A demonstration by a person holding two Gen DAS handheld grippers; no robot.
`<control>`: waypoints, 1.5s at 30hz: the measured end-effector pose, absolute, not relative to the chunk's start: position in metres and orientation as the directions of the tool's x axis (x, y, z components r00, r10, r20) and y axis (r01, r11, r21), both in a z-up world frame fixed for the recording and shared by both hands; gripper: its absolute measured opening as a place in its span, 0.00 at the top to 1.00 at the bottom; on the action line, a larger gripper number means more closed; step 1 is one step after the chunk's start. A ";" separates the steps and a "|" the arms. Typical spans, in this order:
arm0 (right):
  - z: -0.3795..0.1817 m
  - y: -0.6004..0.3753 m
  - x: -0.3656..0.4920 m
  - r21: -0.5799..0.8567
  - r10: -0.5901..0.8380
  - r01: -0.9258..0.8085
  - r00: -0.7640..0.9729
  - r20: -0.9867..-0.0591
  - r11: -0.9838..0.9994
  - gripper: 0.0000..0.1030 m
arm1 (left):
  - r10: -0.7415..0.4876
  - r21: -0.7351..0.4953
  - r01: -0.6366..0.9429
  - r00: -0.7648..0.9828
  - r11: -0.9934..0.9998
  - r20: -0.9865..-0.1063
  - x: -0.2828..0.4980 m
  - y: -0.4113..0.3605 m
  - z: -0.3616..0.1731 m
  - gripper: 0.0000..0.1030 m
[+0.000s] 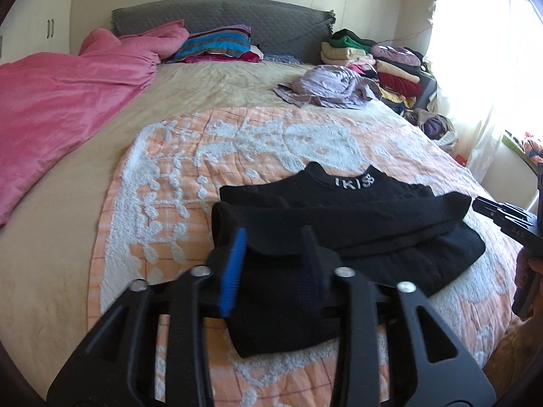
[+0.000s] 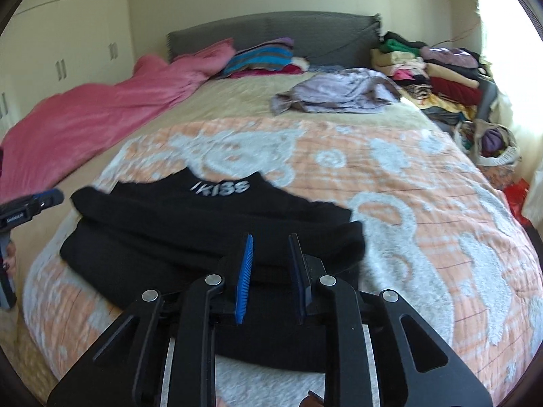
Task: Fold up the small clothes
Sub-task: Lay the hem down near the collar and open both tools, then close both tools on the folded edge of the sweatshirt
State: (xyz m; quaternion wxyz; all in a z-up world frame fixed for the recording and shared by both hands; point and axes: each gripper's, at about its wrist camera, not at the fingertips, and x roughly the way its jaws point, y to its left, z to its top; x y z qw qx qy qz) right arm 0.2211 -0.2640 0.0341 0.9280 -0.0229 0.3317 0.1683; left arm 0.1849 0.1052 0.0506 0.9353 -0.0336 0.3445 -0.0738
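The fingers of the left gripper (image 1: 276, 247) stand apart with a raised fold of the black sweater (image 1: 356, 224) bunched between them; whether they press it cannot be told. Its left finger carries a ribbed blue pad (image 1: 234, 268); the right one is dark against the cloth. The right gripper (image 2: 269, 257) has its fingers spread with a plain gap between them, blue pads on both, poised over the sweater's near right edge with nothing gripped.

The sweater is a thick, soft, matte knit, folded into a wide flat bundle with sleeves laid across the body in rounded rolls. Its long axis runs left to right across the bed; the collar, with white lettering, points away toward the grey padded headboard (image 1: 220, 17). It lies on a peach and white quilt (image 1: 237, 142) with tufted, nubby white patterns over a checked ground. Farther off lie a glossy pink duvet (image 1: 61, 98), a crumpled lilac garment (image 1: 329, 84) and stacked folded clothes (image 1: 390, 64).
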 end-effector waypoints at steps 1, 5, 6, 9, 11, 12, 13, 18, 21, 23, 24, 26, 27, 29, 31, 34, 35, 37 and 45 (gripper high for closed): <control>0.032 -0.261 0.221 0.072 0.306 -0.338 0.714 -0.630 0.938 0.80 | -0.167 -0.117 0.120 0.748 0.986 -0.642 0.184 0.104 0.050 0.69; 0.023 -0.254 0.215 0.084 0.336 -0.380 0.667 -0.665 0.921 0.80 | -0.208 -0.134 0.160 0.709 0.978 -0.674 0.180 0.095 0.040 0.67; 0.021 -0.253 0.214 0.080 0.335 -0.385 0.660 -0.673 0.920 0.80 | -0.208 -0.124 0.169 0.701 0.978 -0.682 0.178 0.091 0.038 0.67; 0.009 -0.250 0.213 0.062 0.310 -0.381 0.636 -0.707 0.922 0.80 | -0.195 -0.095 0.184 0.672 0.978 -0.714 0.179 0.081 0.025 0.67; 0.000 -0.250 0.213 0.058 0.293 -0.372 0.618 -0.730 0.927 0.80 | -0.201 -0.102 0.188 0.639 0.977 -0.743 0.183 0.076 0.014 0.70; -0.005 -0.250 0.215 0.054 0.284 -0.368 0.609 -0.741 0.928 0.80 | -0.191 -0.089 0.190 0.629 0.978 -0.754 0.185 0.073 0.008 0.70; -0.010 -0.249 0.216 0.043 0.269 -0.361 0.604 -0.750 0.932 0.81 | -0.169 -0.062 0.189 0.624 0.980 -0.763 0.187 0.069 0.002 0.70; -0.026 -0.243 0.227 0.019 0.233 -0.345 0.589 -0.774 0.938 0.80 | -0.131 -0.023 0.178 0.624 0.984 -0.771 0.197 0.064 -0.010 0.70; -0.026 -0.239 0.235 -0.004 0.216 -0.342 0.603 -0.768 0.940 0.80 | -0.122 -0.012 0.174 0.637 0.985 -0.761 0.203 0.063 -0.007 0.70; -0.027 -0.238 0.242 -0.011 0.210 -0.341 0.603 -0.769 0.940 0.80 | -0.111 -0.002 0.169 0.639 0.986 -0.761 0.211 0.063 -0.007 0.70; -0.028 -0.237 0.248 -0.015 0.204 -0.338 0.604 -0.771 0.941 0.80 | -0.105 0.003 0.165 0.639 0.986 -0.762 0.216 0.063 -0.008 0.70; -0.030 -0.237 0.261 -0.003 0.207 -0.331 0.598 -0.775 0.944 0.81 | -0.104 -0.003 0.158 0.634 0.987 -0.766 0.226 0.064 -0.010 0.70; -0.030 -0.238 0.267 0.005 0.211 -0.328 0.596 -0.775 0.945 0.81 | -0.105 -0.008 0.155 0.631 0.988 -0.768 0.231 0.065 -0.011 0.70; -0.029 -0.241 0.277 0.024 0.221 -0.322 0.595 -0.773 0.946 0.82 | -0.104 -0.008 0.152 0.634 0.988 -0.767 0.239 0.066 -0.011 0.70; -0.027 -0.243 0.286 0.036 0.228 -0.315 0.599 -0.768 0.949 0.82 | -0.101 -0.005 0.151 0.638 0.988 -0.763 0.246 0.068 -0.011 0.69; -0.023 -0.245 0.297 0.055 0.236 -0.303 0.602 -0.763 0.951 0.82 | -0.102 -0.009 0.147 0.643 0.989 -0.759 0.254 0.070 -0.010 0.69; -0.022 -0.246 0.303 0.056 0.235 -0.299 0.604 -0.762 0.952 0.82 | -0.102 -0.011 0.144 0.645 0.990 -0.757 0.257 0.071 -0.009 0.69; -0.021 -0.246 0.310 0.050 0.227 -0.293 0.609 -0.760 0.955 0.82 | -0.105 -0.018 0.139 0.647 0.990 -0.755 0.262 0.073 -0.008 0.69; -0.015 -0.267 0.339 0.073 0.200 -0.219 0.640 -0.742 0.973 0.82 | -0.092 -0.011 0.121 0.688 0.993 -0.720 0.281 0.081 0.008 0.68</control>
